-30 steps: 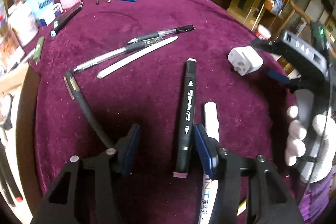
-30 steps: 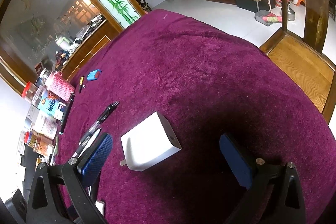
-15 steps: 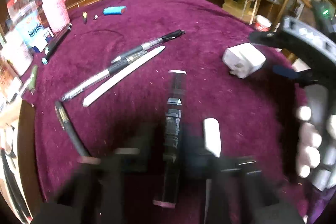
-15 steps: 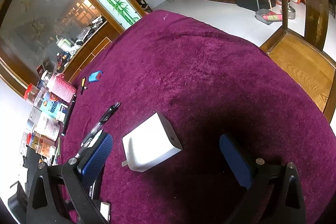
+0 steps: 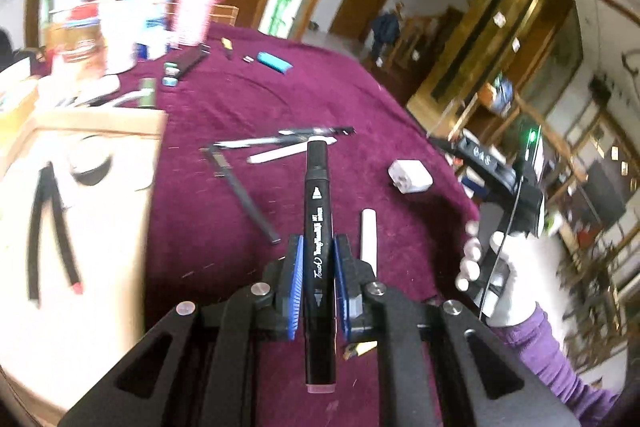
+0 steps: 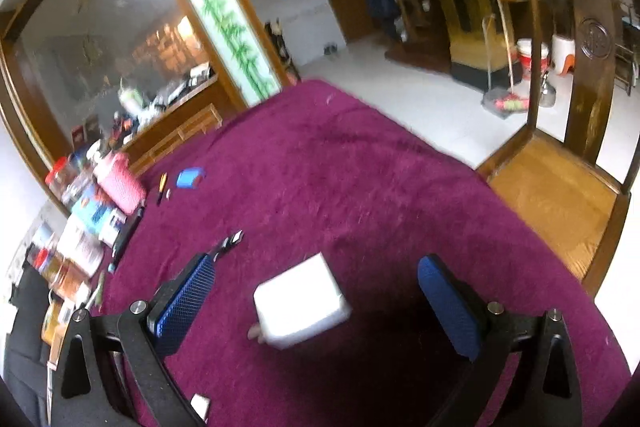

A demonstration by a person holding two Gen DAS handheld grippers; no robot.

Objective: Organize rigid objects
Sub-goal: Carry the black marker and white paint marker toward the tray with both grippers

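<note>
My left gripper point(image 5: 317, 269) is shut on a black marker point(image 5: 318, 211), which hangs lifted above the purple tablecloth point(image 5: 208, 211) and points away from me. Below it lie a white marker point(image 5: 369, 233), a dark pen point(image 5: 246, 197), a white stylus point(image 5: 290, 151) and more pens point(image 5: 280, 139). A white charger point(image 5: 410, 177) sits to the right. In the right wrist view that white charger point(image 6: 300, 303) lies on the cloth between the open blue pads of my right gripper point(image 6: 320, 303), untouched. The right gripper point(image 5: 502, 183) also shows in the left view, held by a white-gloved hand.
A light tray point(image 5: 80, 211) holding dark pens sits at the left. Jars, boxes and a pink cup point(image 5: 194, 15) crowd the table's far left. A blue lighter point(image 5: 274, 61) lies far back. A wooden chair point(image 6: 560, 187) stands beyond the table's right edge.
My left gripper closed on the black marker and lifted it off the cloth, swinging left toward the tray. The right gripper rose slightly, still open around the charger.
</note>
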